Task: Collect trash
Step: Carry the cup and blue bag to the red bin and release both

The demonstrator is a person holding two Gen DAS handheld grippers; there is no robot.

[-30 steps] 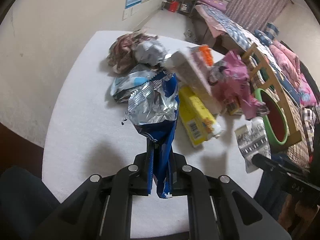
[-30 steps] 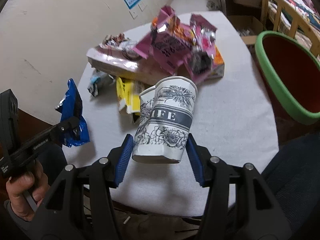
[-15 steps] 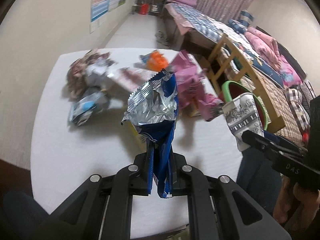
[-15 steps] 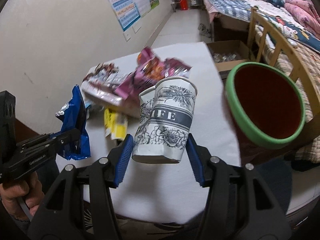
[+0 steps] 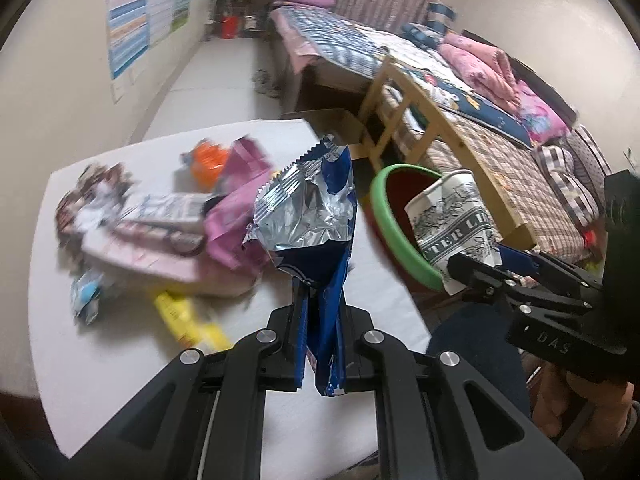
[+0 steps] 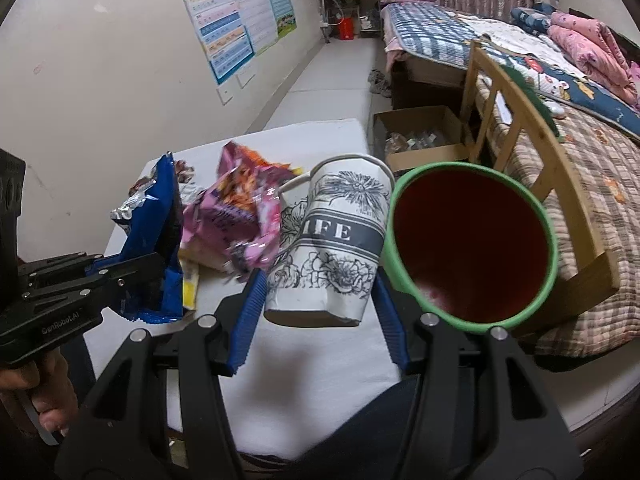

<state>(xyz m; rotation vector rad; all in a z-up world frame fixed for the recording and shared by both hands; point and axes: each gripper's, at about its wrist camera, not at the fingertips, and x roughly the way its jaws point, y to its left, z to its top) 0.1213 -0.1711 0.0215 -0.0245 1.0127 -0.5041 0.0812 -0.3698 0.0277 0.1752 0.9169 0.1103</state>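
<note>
Your left gripper (image 5: 320,344) is clamped flat on the lower end of a blue foil snack bag (image 5: 316,240), which stands up above the near edge of the white table (image 5: 120,344). Your right gripper (image 6: 320,312) has its blue pads pressed on both sides of a crushed paper cup (image 6: 332,248) printed with flowers, held off the table near its right edge. Just past that edge sits the green-rimmed bin (image 6: 472,248), mouth open and unobstructed; the cup is beside its rim, not over it. Between table and bin there is only a narrow gap, and a wooden bed rail (image 6: 520,128) closes in behind the bin. Farther back on the table the remaining litter lies bunched: pink wrappers (image 6: 236,216), a yellow pack (image 5: 188,316), an orange item (image 5: 208,160), blurred in the left view. A cardboard box (image 6: 420,136) stands on the floor beyond the table's far corner. Compared with a second ago, both grippers have swung toward the bin, which now fills far more of the right view; both grips are unchanged. Both tools pitch downward; your left hand (image 6: 36,396) shows on its trigger handle at lower left of the right view.
</note>
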